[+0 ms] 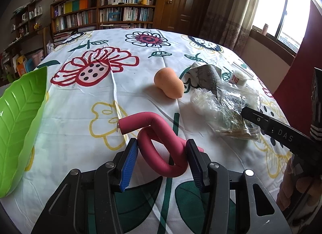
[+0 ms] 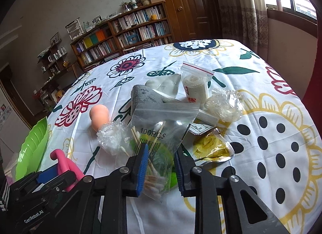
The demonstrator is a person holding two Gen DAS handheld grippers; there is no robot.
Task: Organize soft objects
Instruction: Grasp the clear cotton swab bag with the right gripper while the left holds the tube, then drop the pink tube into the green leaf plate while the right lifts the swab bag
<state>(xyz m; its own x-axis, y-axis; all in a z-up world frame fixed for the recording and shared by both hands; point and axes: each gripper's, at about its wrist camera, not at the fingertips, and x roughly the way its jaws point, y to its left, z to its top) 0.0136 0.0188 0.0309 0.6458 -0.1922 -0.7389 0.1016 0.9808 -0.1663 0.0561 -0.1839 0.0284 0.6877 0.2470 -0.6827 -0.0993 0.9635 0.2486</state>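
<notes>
1. Green leaf tray (image 1: 18,113) – far left of the orange sponge (image 1: 168,82), at the table (image 1: 80,97) edge.
2. Left claw (image 1: 162,154) pinches the looped pink foam roller (image 1: 159,147), low and left of the sponge.
3. Right claw (image 2: 161,160) – blue pads pressed on the cotton-swab bag (image 2: 161,129), right of the sponge.

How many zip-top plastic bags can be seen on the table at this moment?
2. The cotton swab bag sits between the right gripper pads, nearest the camera. The bandage roll bag stands behind it, farther back on the table. Others may be hidden under the pile.
</notes>
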